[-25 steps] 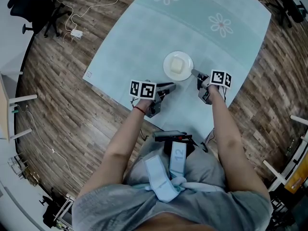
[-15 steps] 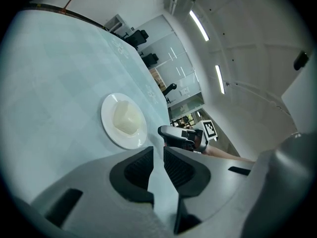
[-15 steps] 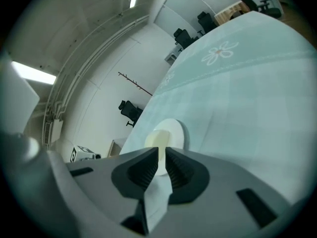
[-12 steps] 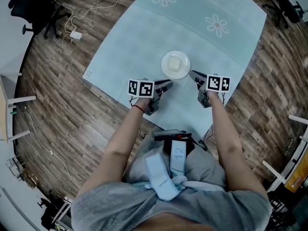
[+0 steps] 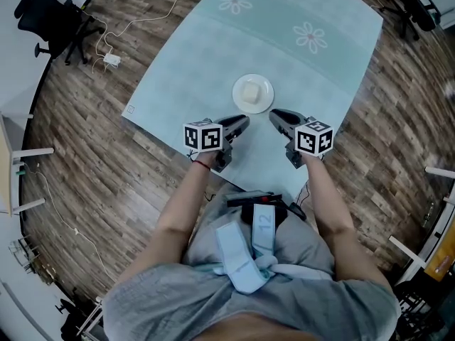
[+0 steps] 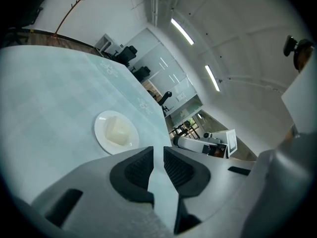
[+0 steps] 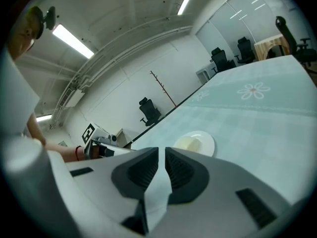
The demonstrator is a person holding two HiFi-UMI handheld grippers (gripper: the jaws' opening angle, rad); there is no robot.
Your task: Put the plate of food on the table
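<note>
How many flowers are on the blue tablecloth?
2. One flower sits near the cloth's far edge, left; the other flower is right of it, beyond the plate. More could be past the picture's top.

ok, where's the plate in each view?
Head view: plate just above centre, on the tablecloth.
Left gripper view: plate left of centre, above the jaws.
Right gripper view: plate right of centre, above the jaws.
Shared landmark: daisy print beyond the plate.
</note>
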